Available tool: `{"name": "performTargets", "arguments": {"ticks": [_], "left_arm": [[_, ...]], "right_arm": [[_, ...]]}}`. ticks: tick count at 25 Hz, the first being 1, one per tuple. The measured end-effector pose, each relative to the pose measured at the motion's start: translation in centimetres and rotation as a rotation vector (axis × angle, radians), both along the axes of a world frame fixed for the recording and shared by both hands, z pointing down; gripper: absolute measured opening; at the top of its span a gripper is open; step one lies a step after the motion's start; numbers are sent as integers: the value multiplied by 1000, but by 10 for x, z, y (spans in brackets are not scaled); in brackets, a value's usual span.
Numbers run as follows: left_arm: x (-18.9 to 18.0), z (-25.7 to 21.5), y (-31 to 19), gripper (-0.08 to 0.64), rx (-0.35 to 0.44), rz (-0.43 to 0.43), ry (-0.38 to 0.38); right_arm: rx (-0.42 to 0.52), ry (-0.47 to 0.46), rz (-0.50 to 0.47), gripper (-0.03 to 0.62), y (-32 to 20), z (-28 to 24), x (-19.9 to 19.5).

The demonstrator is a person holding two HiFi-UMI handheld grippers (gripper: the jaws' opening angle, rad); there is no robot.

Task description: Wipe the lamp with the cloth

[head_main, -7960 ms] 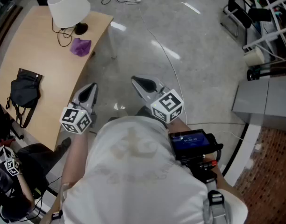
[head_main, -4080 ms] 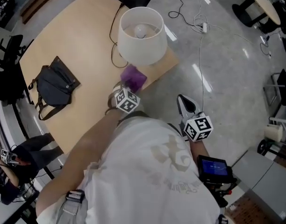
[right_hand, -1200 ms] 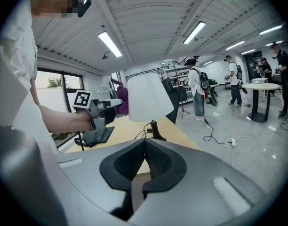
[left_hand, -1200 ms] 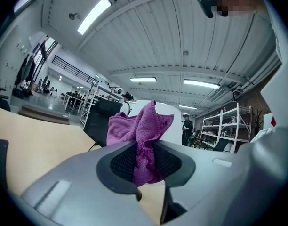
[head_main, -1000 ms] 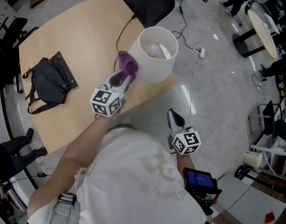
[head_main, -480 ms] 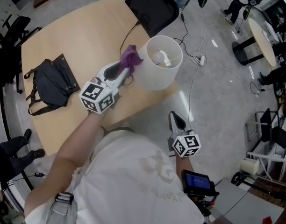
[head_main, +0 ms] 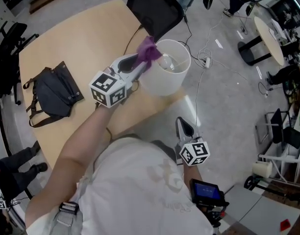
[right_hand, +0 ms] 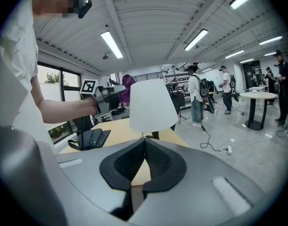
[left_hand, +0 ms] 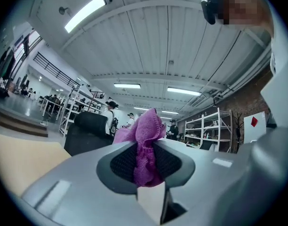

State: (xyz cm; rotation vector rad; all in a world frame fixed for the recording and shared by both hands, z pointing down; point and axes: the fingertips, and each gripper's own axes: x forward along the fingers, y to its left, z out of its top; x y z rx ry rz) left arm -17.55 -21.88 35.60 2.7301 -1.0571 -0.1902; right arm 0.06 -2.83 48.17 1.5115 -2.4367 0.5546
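Just inside the lampshade (head_main: 165,83), a bulb (head_main: 165,61); purple cloth (head_main: 149,51) at its rim.

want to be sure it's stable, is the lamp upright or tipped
Upright: the lamp stands straight on the table, and the head view looks down into its open top.

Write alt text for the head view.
Seen from above, the left gripper holds a purple cloth at the top rim of a white lamp on a wooden table. The right gripper hangs shut over the floor.
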Motion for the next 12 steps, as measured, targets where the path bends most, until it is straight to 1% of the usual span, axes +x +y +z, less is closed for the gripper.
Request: {"name": "performTargets", "arguments": {"ticks": [3,6,8,12], "left_arm": [[4,14,-1,94,-21,10,-18],[0,29,-6,94,-54,-3,-21],[-3,44,-9,94,-90,-15,-30],[-11,83,-11,94,-182,-41,-73]], "right_arm": [[-10,3,12,12,6,2,1],[-15,1,17,12,9,4,5],[-18,-4,19,12,9,6,9],[-28,-17,10,12,8,14,14]]}}
